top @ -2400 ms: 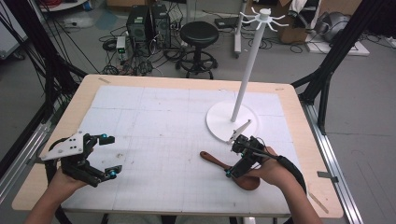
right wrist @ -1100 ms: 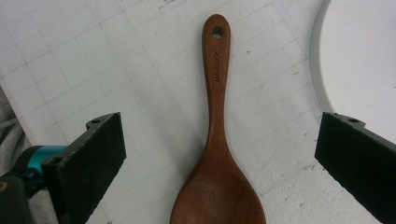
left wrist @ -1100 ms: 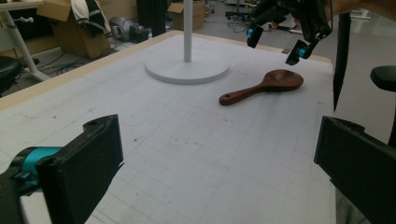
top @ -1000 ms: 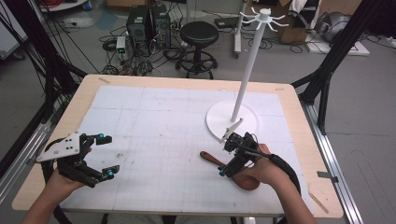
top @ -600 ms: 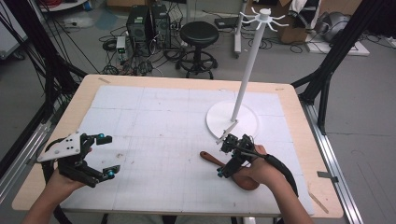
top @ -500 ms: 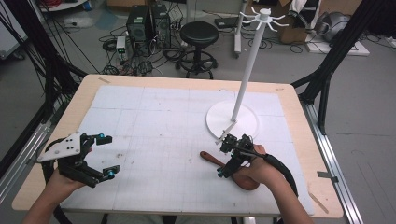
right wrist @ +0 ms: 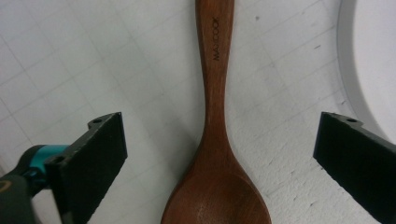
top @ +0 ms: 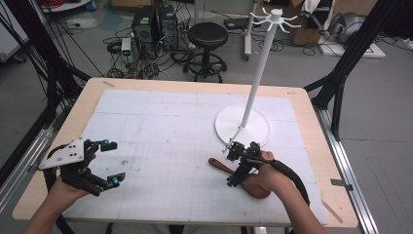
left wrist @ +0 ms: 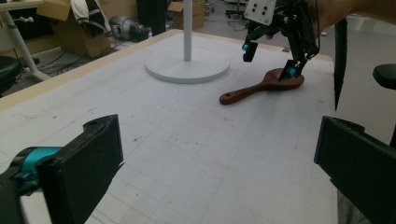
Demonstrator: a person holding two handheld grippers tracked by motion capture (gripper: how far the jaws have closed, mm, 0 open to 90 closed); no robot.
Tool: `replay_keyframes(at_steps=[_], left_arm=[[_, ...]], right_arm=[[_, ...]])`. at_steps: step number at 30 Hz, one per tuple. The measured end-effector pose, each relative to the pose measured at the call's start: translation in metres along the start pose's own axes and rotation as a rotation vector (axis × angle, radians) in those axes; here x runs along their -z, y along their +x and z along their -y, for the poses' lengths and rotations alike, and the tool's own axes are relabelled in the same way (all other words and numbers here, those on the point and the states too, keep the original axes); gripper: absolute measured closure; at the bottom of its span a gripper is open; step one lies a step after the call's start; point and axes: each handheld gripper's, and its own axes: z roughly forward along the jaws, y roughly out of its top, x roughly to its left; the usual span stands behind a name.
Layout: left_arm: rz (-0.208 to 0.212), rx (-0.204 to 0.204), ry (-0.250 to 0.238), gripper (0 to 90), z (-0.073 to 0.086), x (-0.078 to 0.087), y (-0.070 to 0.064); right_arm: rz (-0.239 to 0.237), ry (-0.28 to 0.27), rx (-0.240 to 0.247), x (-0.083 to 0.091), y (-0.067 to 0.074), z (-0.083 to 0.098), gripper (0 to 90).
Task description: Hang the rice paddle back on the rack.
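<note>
A dark wooden spoon (top: 219,165) lies flat on the white gridded mat (top: 160,136), its handle pointing left and its bowl under the person's right hand. My right gripper (top: 232,165) stands open directly over the spoon, one jaw on either side of it. In the right gripper view the spoon (right wrist: 215,107) runs up the middle between the two spread jaws of the right gripper (right wrist: 219,140), untouched. My left gripper (top: 112,163) is open near the table's front left with nothing in it. The left gripper view shows the spoon (left wrist: 252,89) and the right gripper (left wrist: 270,59) far off.
A white stand (top: 258,73) with hooks at the top rises from a round base (top: 253,129) just behind the spoon, and that base (right wrist: 373,70) curves into the right gripper view. The wooden table edge (top: 311,126) frames the mat.
My right gripper has shifted a little to the left and settled lower over the spoon's neck. The left gripper has barely moved.
</note>
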Motion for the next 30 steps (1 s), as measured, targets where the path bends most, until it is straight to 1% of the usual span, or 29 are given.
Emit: replay_keyframes(at_steps=[2,3,5,7,8,9,10,11,13,14,16,18,20,21,22,25,26,27,28,29,30], left_arm=[[0.0,0.0,0.0,1.7,0.0,0.0,0.0],[-0.001,0.0,0.001,1.7,0.0,0.0,0.0],[-0.002,0.0,0.001,1.7,0.0,0.0,0.0],[-0.002,-0.002,0.0,1.7,0.0,0.0,0.0],[-0.002,-0.002,0.0,1.7,0.0,0.0,0.0],[-0.001,-0.002,0.0,1.7,0.0,0.0,0.0],[-0.002,-0.002,0.0,1.7,0.0,0.0,0.0],[-0.002,-0.002,0.0,1.7,0.0,0.0,0.0],[-0.002,-0.002,0.001,1.8,0.0,0.0,0.0],[-0.003,-0.001,0.0,1.7,0.0,0.0,-0.001],[-0.002,-0.002,0.0,1.7,0.0,0.0,0.0],[-0.002,-0.003,0.001,1.7,0.0,0.0,0.0],[-0.002,-0.002,0.001,1.7,0.0,0.0,-0.001],[-0.002,-0.002,0.001,1.7,0.0,0.0,-0.001],[-0.001,-0.002,0.001,1.8,0.0,0.0,-0.001],[0.0,-0.003,-0.002,1.7,0.0,0.0,-0.001],[0.001,-0.006,0.0,1.7,0.0,0.0,0.0],[0.002,-0.005,0.0,1.7,0.0,0.0,-0.001],[0.001,-0.004,0.0,1.8,0.0,0.0,-0.001],[0.001,-0.004,0.0,1.7,0.0,0.0,-0.001],[0.002,-0.003,-0.001,1.7,0.0,0.0,-0.001]], right_arm=[[0.002,0.01,0.002,-0.002,0.001,-0.001,2.4],[0.002,0.015,0.013,-0.003,0.001,-0.001,2.5],[-0.001,0.023,0.009,-0.006,0.002,-0.002,2.5],[-0.006,0.031,0.025,-0.008,0.002,-0.003,4.4],[-0.008,0.032,0.02,-0.009,0.002,-0.004,4.6],[-0.004,0.04,0.031,-0.01,0.002,-0.005,5.2],[-0.003,0.044,0.027,-0.011,0.003,-0.005,5.4],[-0.001,0.048,0.036,-0.012,0.003,-0.005,6.9],[0.001,0.065,0.044,-0.013,0.003,-0.007,14.8],[-0.001,0.057,0.043,-0.015,0.003,-0.007,14.9],[0.006,0.071,0.042,-0.015,0.002,-0.008,16.3],[0.009,0.077,0.043,-0.015,0.002,-0.009,20.0],[0.016,0.082,0.052,-0.017,0.001,-0.01,21.2],[0.013,0.088,0.047,-0.018,0.001,-0.01,22.7],[0.014,0.093,0.059,-0.018,0.0,-0.01,24.8],[0.015,0.111,0.055,-0.02,0.0,-0.011,29.0],[0.015,0.106,0.057,-0.021,0.0,-0.011,30.9],[0.011,0.114,0.058,-0.021,-0.001,-0.011,34.7],[0.006,0.121,0.069,-0.021,-0.001,-0.012,38.8],[-0.002,0.116,0.077,-0.021,-0.002,-0.011,41.6],[-0.003,0.125,0.068,-0.021,0.0,-0.012,42.6]])
